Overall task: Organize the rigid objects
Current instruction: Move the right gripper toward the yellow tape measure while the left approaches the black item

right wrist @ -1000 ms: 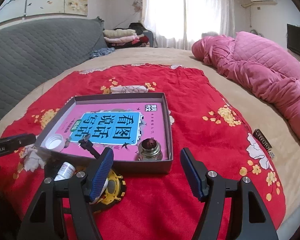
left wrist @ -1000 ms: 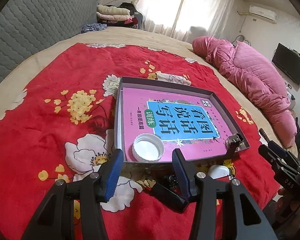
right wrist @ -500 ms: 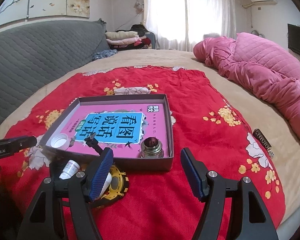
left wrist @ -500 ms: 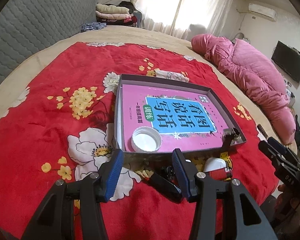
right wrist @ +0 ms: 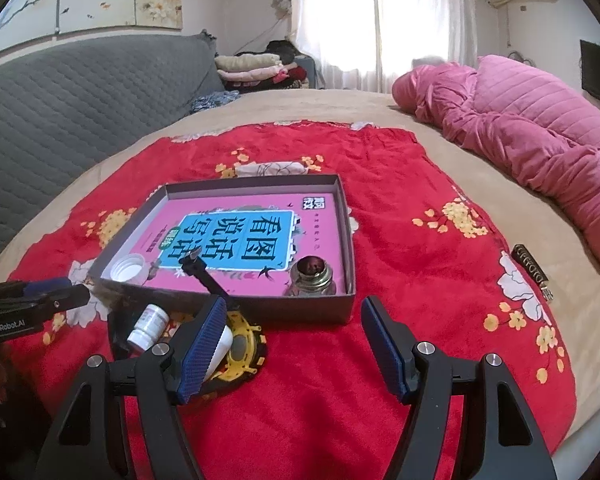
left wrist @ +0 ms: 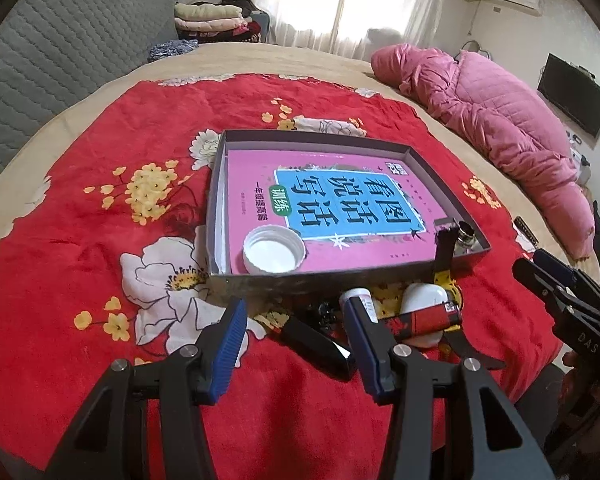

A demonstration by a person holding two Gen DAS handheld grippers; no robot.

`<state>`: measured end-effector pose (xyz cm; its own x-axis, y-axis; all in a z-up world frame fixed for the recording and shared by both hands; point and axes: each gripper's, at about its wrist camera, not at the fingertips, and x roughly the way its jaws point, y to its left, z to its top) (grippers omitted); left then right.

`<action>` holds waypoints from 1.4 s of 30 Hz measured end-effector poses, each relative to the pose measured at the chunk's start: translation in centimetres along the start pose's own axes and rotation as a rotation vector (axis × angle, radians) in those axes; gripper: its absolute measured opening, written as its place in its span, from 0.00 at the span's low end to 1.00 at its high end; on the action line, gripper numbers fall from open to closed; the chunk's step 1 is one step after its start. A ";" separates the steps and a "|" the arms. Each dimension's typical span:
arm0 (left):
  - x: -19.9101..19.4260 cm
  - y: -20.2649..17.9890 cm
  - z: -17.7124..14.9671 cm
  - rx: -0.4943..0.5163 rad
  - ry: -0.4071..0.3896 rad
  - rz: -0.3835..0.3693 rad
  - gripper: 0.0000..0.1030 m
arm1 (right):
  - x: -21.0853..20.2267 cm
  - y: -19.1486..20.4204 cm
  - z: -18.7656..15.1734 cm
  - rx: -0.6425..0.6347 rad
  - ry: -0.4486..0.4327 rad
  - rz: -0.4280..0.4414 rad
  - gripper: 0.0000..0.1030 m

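Observation:
A shallow grey box [left wrist: 300, 280] [right wrist: 284, 310] on the red flowered blanket holds a pink book [left wrist: 340, 200], a white cap [left wrist: 274, 250] [right wrist: 130, 269] and a small glass jar [right wrist: 310, 276]. In front of the box lie a white bottle [right wrist: 148, 322] [left wrist: 358, 294], a black flat case [left wrist: 312, 340], a red lighter [left wrist: 424, 320], a white oval case [left wrist: 420, 296] and a yellow watch [right wrist: 242, 344], its black strap leaning on the box rim. My left gripper [left wrist: 294, 312] hangs open just short of the black case. My right gripper [right wrist: 292, 308] stands open before the box's near wall, holding nothing.
A pink quilt [left wrist: 500, 120] lies bunched at the bed's right side. A grey padded headboard [right wrist: 80, 92] and folded clothes [right wrist: 252, 68] are at the back left. A small dark bar [right wrist: 532, 270] rests on the beige sheet right of the blanket.
The left gripper has drawn back from the box, so the lighter, white case and bottle now show in its view. The right gripper has hardly moved.

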<state>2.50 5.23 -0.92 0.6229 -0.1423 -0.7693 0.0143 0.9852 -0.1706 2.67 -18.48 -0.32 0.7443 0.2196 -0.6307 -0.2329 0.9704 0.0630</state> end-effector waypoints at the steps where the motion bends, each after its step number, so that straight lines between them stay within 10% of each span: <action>1: 0.0 -0.1 0.0 0.002 0.002 0.000 0.49 | 0.1 0.1 -0.1 -0.003 0.005 0.002 0.70; 42: 2.9 -1.4 -1.1 -0.033 0.147 -0.012 0.49 | 3.5 0.9 -2.2 0.002 0.185 0.079 0.70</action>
<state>3.40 3.33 -3.55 0.5018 -0.1692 -0.8483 -0.0059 0.9800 -0.1989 3.71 -17.09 -4.16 0.5958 0.2731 -0.7553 -0.2845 0.9512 0.1196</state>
